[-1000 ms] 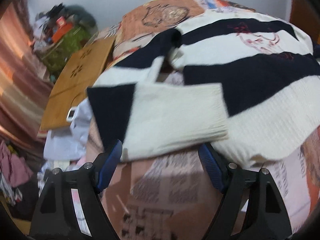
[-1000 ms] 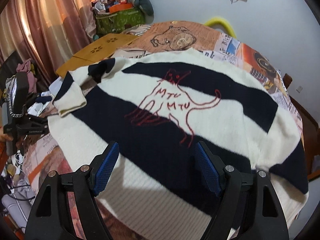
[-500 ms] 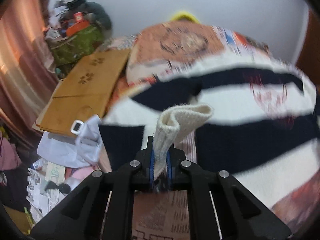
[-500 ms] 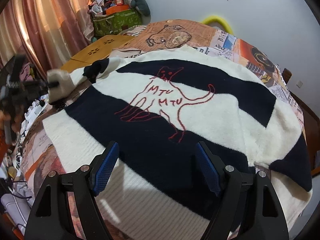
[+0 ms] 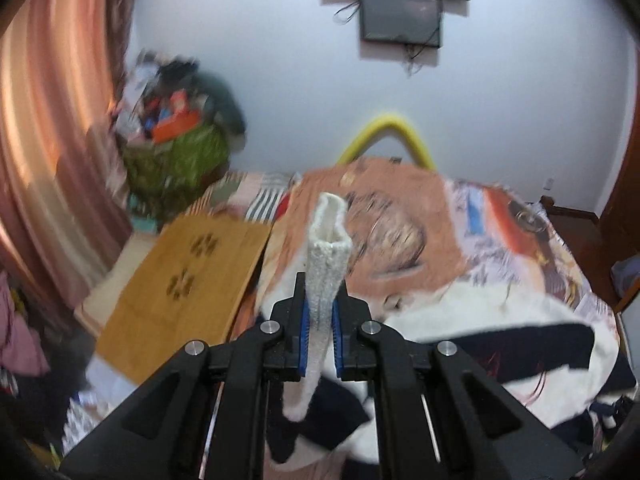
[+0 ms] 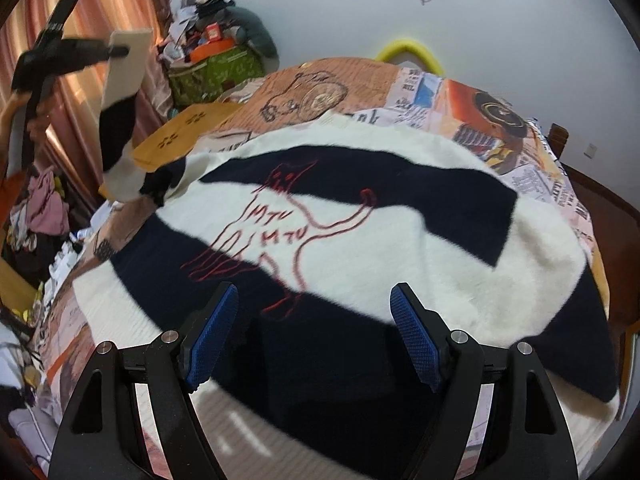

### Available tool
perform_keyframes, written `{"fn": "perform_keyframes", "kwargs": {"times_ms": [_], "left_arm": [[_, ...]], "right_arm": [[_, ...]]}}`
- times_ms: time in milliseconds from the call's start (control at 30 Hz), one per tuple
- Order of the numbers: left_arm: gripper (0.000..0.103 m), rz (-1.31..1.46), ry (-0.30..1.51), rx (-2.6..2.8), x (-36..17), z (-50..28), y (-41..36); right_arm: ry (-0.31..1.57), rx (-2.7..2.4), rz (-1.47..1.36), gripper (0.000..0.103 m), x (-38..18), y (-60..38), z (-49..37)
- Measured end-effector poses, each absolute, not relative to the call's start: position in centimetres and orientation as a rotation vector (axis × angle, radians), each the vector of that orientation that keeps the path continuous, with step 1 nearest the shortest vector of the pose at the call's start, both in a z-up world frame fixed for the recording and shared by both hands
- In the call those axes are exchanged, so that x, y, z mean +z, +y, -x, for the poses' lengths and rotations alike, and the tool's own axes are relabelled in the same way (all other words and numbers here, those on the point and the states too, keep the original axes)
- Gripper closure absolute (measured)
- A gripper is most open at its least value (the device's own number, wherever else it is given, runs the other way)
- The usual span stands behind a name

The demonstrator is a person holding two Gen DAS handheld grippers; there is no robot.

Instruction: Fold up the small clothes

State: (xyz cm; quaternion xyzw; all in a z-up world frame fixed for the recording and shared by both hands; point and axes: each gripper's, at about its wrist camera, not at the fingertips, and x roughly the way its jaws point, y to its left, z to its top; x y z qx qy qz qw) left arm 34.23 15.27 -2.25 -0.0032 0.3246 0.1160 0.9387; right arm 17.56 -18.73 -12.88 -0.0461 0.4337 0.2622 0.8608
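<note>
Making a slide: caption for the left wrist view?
Left gripper clamps the sweater's cream cuff, lifted above the bed.

Left gripper (image 5: 319, 336) closed on the sweater's cream sleeve cuff (image 5: 326, 264) and raised it high above the bed (image 5: 500, 232).

Ahead of the right hand-held gripper (image 6: 312, 332) the striped sweater (image 6: 360, 216) lies unobstructed; its lifted sleeve (image 6: 120, 92) and the left hand-held gripper (image 6: 68, 52) occupy the upper left.
</note>
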Motion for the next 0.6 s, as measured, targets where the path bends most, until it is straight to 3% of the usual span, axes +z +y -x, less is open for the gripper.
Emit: {"fn": "perform_keyframes", "kwargs": {"times_ms": [267, 600], "left_arm": [[0.094, -0.051, 0.592, 0.029, 0.9, -40.4, 3.9], [0.094, -0.095, 0.784, -0.245, -8.2, -43.1, -8.8]], "right_arm": [[0.867, 0.530, 0.007, 0.027, -12.0, -22.1, -19.9], [0.832, 0.493, -0.039, 0.027, -11.4, -25.0, -21.1]]}}
